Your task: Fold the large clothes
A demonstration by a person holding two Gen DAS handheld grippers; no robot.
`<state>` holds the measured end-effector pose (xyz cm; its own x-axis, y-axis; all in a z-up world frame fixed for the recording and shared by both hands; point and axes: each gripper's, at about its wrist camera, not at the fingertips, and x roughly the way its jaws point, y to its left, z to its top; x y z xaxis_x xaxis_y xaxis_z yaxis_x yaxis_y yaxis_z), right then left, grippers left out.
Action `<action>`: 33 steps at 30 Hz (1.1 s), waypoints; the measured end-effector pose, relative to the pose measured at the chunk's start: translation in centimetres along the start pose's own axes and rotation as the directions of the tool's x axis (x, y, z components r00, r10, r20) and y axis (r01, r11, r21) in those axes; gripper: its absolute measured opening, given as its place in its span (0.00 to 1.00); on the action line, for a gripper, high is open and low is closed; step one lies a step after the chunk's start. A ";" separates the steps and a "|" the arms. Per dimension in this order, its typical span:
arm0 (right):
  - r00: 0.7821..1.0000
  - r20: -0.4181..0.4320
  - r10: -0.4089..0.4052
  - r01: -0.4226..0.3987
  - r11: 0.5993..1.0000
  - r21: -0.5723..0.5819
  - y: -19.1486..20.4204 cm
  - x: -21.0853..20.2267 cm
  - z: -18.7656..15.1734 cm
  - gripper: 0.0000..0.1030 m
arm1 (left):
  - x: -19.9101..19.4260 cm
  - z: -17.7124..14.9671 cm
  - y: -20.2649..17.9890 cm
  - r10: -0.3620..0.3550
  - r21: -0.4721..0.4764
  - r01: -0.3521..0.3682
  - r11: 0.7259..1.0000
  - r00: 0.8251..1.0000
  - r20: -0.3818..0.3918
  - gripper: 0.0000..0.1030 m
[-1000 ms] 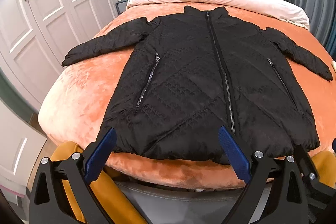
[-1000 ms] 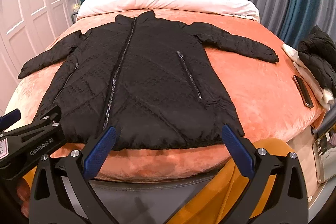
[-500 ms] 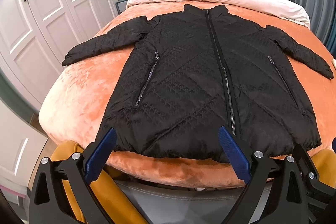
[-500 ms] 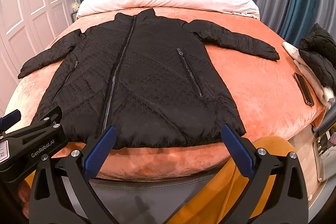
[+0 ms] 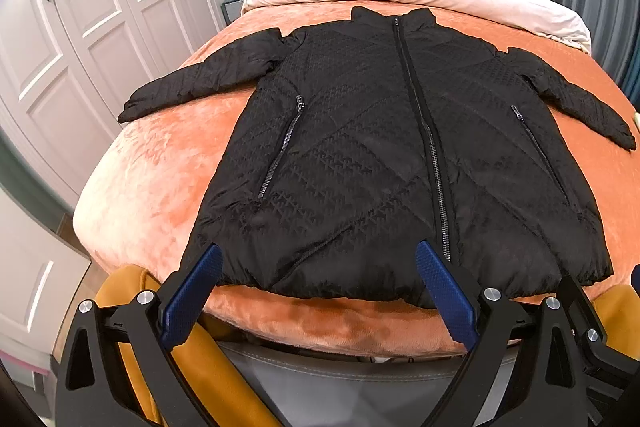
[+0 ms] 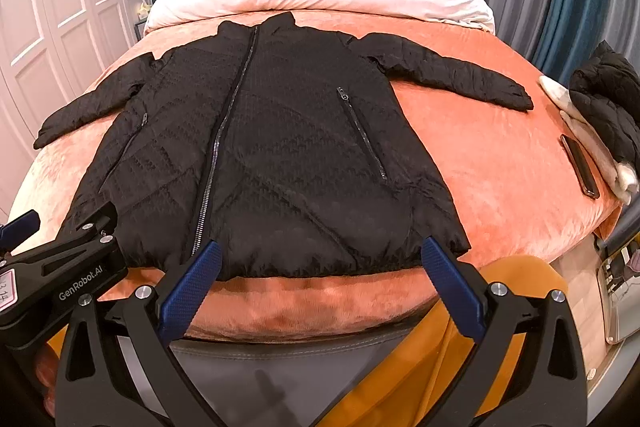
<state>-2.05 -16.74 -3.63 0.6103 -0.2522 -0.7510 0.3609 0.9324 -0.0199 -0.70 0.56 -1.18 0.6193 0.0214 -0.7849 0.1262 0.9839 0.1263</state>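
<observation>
**At the foot of the bed, both tongs spread and empty**

Between my left gripper (image 5: 318,291) fingers, which stand wide apart and hold nothing, I see the near hem of the black quilted jacket (image 5: 380,155). My right gripper (image 6: 320,287) is just as widely spread and just as empty. The jacket lies zipped and face up on the orange blanket (image 5: 152,171), collar far, sleeves spread to left and right.

I judge it puffy, soft and light, with a slick shell that may slide from the pads. I would pinch deep at a cuff or at the hem corners, taking both layers, and keep off the zipper.

Only the right view shows a phone (image 6: 580,167) and a second dark garment (image 6: 604,107) at the bed's right edge, plus the other tool at its lower left. Only the left view shows the left sleeve cuff (image 5: 132,107) plainly, near the white wardrobe (image 5: 80,47).
</observation>
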 end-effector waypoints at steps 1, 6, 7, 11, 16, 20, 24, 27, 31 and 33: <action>1.000 0.000 0.000 0.000 1.000 0.001 0.0 0.0 0.0 0.95 | 0.0 0.0 -0.2 0.001 0.000 -0.001 1.000 1.000 0.000 0.92; 1.000 -0.001 0.000 0.000 1.000 0.001 0.0 0.0 0.0 0.95 | 0.0 0.0 -0.2 0.001 0.001 -0.001 1.000 1.000 0.000 0.92; 1.000 -0.002 0.000 0.000 1.000 0.001 0.0 0.0 0.0 0.95 | 0.0 0.0 -0.2 0.001 0.000 -0.001 1.000 1.000 -0.001 0.92; 1.000 -0.001 0.000 0.000 1.000 0.001 0.0 0.0 -0.1 0.95 | 0.0 0.0 -0.2 0.002 0.000 -0.002 1.000 1.000 0.000 0.92; 1.000 -0.002 0.000 0.000 1.000 0.002 0.0 0.0 -0.1 0.95 | 0.0 0.0 -0.2 0.001 0.001 -0.001 1.000 1.000 0.000 0.91; 1.000 -0.002 0.001 -0.001 1.000 0.002 -0.1 0.0 -0.1 0.95 | 0.0 0.0 -0.2 0.001 0.000 -0.001 1.000 1.000 -0.001 0.91; 1.000 -0.003 0.000 0.000 1.000 0.002 0.0 0.0 -0.1 0.95 | 0.0 -0.1 -0.1 0.001 0.000 -0.001 1.000 1.000 -0.002 0.91; 1.000 -0.005 0.000 0.000 1.000 0.003 0.1 0.1 -0.2 0.95 | 0.1 -0.2 0.0 0.002 0.000 -0.002 1.000 1.000 -0.004 0.91; 1.000 -0.010 0.000 0.000 1.000 0.007 0.1 0.3 -0.4 0.95 | 0.2 -0.4 0.1 0.003 -0.001 -0.003 1.000 1.000 -0.006 0.91; 1.000 -0.013 0.001 0.000 1.000 0.009 0.1 0.4 -0.4 0.95 | 0.3 -0.4 0.2 0.003 -0.002 -0.003 1.000 1.000 -0.008 0.91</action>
<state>-2.11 -16.63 -4.19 0.6010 -0.2483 -0.7597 0.3670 0.9301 -0.0136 -0.77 0.79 -1.67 0.6138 0.0258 -0.7890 0.1228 0.9842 0.1277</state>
